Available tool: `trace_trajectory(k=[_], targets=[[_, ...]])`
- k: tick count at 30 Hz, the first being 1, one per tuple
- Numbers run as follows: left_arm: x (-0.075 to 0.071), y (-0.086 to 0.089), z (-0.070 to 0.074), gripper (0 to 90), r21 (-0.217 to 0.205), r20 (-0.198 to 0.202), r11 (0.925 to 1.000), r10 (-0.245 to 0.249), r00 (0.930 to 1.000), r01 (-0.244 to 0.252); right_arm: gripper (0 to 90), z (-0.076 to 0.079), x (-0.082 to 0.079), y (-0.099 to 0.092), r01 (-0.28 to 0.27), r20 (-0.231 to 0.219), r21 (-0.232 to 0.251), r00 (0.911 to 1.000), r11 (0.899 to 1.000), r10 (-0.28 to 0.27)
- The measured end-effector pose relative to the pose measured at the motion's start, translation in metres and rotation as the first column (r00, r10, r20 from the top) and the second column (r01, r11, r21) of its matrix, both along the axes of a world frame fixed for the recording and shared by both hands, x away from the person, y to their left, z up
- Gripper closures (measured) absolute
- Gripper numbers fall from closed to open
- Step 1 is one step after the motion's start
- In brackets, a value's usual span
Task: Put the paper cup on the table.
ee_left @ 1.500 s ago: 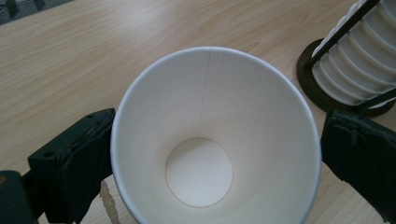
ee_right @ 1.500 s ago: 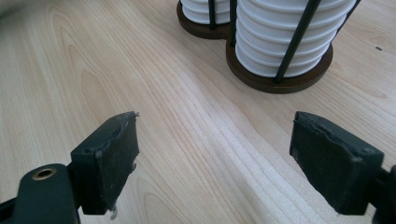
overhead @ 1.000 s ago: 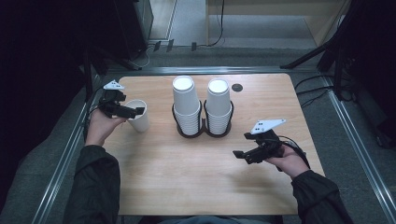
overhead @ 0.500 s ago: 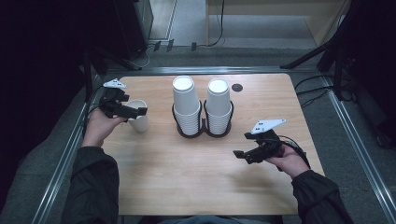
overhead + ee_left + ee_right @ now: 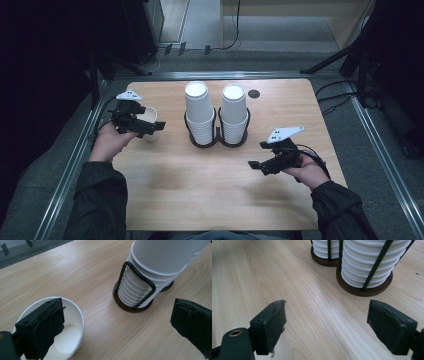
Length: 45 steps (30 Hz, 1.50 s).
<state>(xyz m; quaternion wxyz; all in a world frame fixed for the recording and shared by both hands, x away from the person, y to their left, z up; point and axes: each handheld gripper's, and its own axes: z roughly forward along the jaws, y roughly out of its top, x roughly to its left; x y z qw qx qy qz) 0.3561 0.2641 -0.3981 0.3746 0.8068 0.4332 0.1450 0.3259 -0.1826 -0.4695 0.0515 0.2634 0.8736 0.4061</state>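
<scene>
Two stacks of white paper cups, left stack (image 5: 199,111) and right stack (image 5: 234,114), sit upside down in a dark double-ring holder (image 5: 218,141) mid-table in the high view. Loose white cup (image 5: 151,128) stands upright near the table's (image 5: 210,185) left edge, left gripper (image 5: 150,127) at its rim. Right gripper (image 5: 256,165) hovers over bare wood, right of centre, well apart from the holder.

Left gripper view: loose cup (image 5: 72,322) empty, rim round, clean white inside. One jaw sits inside the cup, the other far outside it, jaws spread wide, gripping nothing. Holder's wire loop (image 5: 139,282) wraps a nested stack (image 5: 160,265).

Right gripper view: jaws wide apart, nothing between them, wood below. Holder base (image 5: 367,290) with ribbed cup rims (image 5: 364,262) ahead.
</scene>
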Motion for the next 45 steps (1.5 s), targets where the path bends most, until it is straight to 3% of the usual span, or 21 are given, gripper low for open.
trace_trajectory(k=[4, 12, 15, 18, 31, 45], targets=[[-0.006, -0.008, -0.004, 0.0, -0.034, -0.014, 0.9983, -0.047, 0.9988, 0.047, 16.0, 0.001, 0.002, 0.001, -0.001, -0.002, 0.006, 1.0, 1.0, 0.001], [-0.016, -0.032, -0.014, 0.0, 0.006, -0.013, 0.9973, -0.073, 0.9973, 0.073, 16.0, 0.003, 0.006, 0.007, -0.018, 0.009, 0.0, 0.9998, 1.0, 0.018], [-0.021, -0.039, -0.017, 0.0, -0.004, -0.011, 0.9966, -0.082, 0.9966, 0.082, 16.0, 0.003, 0.008, 0.009, -0.029, 0.015, 0.002, 0.9995, 1.0, 0.029], [-0.026, -0.051, -0.022, 0.0, 0.025, -0.016, 0.9957, -0.089, 0.9959, 0.089, 16.0, 0.003, 0.01, 0.011, -0.035, 0.015, 0.001, 0.9993, 0.999, 0.035], [-0.037, -0.077, -0.042, 0.0, 0.016, 0.003, 0.9938, -0.11, 0.9939, 0.11, 15.9, 0.004, 0.016, 0.018, -0.05, 0.021, 0.015, 0.9985, 0.999, 0.05], [-0.043, -0.109, -0.061, 0.0, 0.04, -0.024, 0.9862, -0.16, 0.9868, 0.161, 16.0, -0.004, 0.016, 0.029, -0.072, 0.007, -0.008, 0.9973, 0.997, 0.072]])
